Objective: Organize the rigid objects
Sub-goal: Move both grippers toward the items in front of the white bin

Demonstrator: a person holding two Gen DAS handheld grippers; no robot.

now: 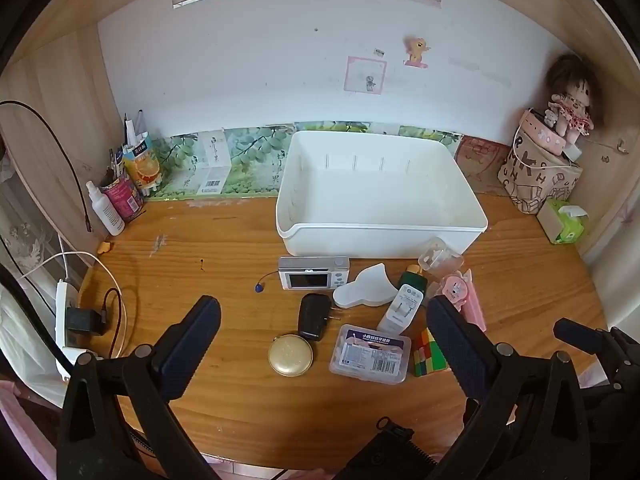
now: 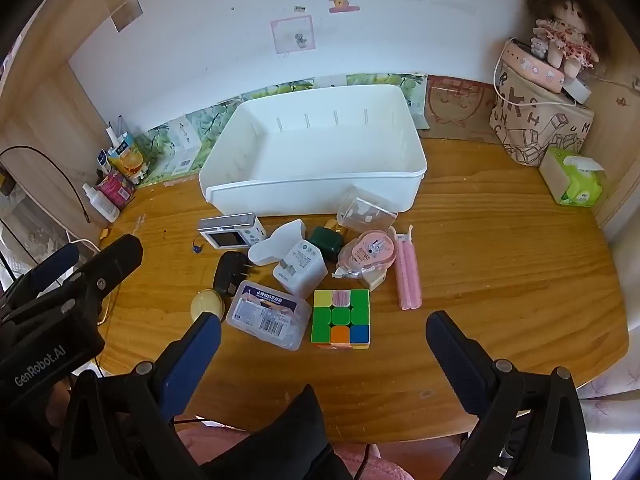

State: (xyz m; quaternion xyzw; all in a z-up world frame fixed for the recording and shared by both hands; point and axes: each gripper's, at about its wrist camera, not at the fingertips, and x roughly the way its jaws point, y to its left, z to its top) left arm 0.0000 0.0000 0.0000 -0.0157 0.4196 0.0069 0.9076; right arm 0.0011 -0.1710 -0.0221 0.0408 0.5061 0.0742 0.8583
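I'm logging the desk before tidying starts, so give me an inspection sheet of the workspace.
Surface: wooden desk, scuffed at the left.
Job's things: white bin holds nothing; in front of it lie a camera, black plug, white charger, gold compact, clear box, puzzle cube, pink tape dispenser and pink clip.
Clutter: spray bottle, tissue pack, doll.
Grippers: left gripper and right gripper both open, holding nothing.
Cables: power strip with black and white leads at the left edge.
Surroundings: white wall with stickers.
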